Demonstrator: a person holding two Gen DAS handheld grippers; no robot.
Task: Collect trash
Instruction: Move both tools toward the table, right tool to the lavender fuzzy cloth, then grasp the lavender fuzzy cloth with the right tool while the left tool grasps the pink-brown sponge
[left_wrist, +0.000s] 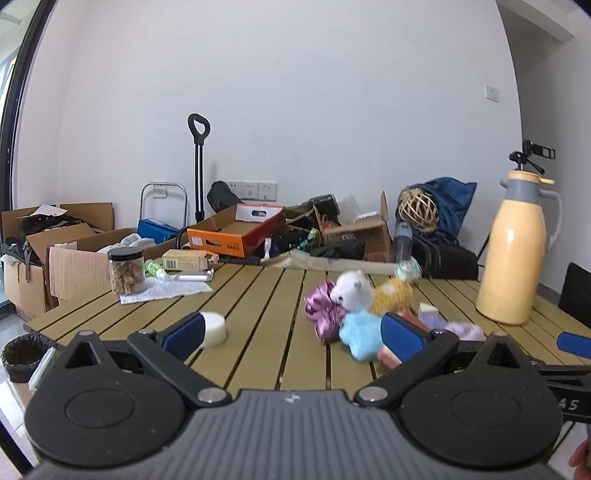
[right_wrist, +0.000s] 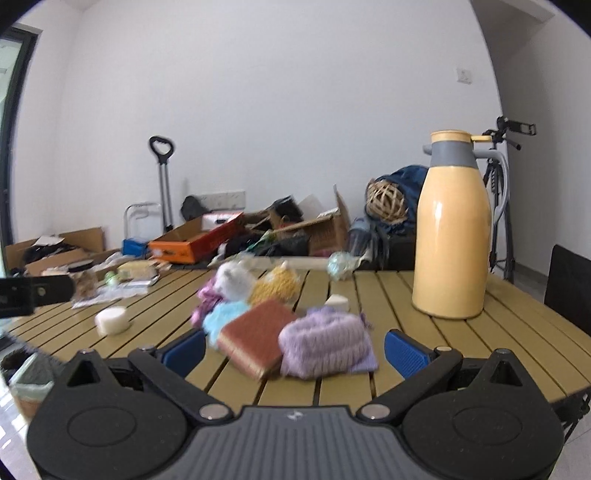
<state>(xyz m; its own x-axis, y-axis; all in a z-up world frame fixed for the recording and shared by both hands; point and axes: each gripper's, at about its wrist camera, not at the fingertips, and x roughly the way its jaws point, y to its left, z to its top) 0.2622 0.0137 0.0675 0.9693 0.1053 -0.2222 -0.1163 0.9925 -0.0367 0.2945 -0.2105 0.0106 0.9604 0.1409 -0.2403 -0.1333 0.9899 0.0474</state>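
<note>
**Slatted wooden table: both grippers held wide, nothing gripped**

Yellow-brown slats form the table (right_wrist: 388, 295) in front of you. Your left gripper (left_wrist: 291, 334) hovers low over its near edge with the blue-padded fingers (left_wrist: 184, 330) spread wide and nothing between them. Your right gripper (right_wrist: 295, 350) is likewise spread, its jaws flanking, without touching, a reddish-brown ribbed sponge block (right_wrist: 255, 338) and a lilac knitted pouch (right_wrist: 325, 341) that lie touching one another.

Behind these two items sits a cluster: a light-blue fluffy piece (left_wrist: 360, 332), a shiny purple crumpled wrapper (left_wrist: 323, 310) and a white-and-orange plush toy (left_wrist: 373, 293).

A crumpled clear-green plastic wrapper (right_wrist: 341, 264) lies at the far table edge. A white round foam puck (right_wrist: 112, 320) lies apart on the left, just beside your left gripper's left finger. A tall yellow thermos jug with a grey collar (right_wrist: 456, 229) stands upright on the right. A black-lidded clear jar of brown snacks (left_wrist: 126, 269) stands on white paper (left_wrist: 166, 290) at the far left corner. A black-lined waste bin (left_wrist: 22, 356) sits on the floor off the left table edge.
</note>
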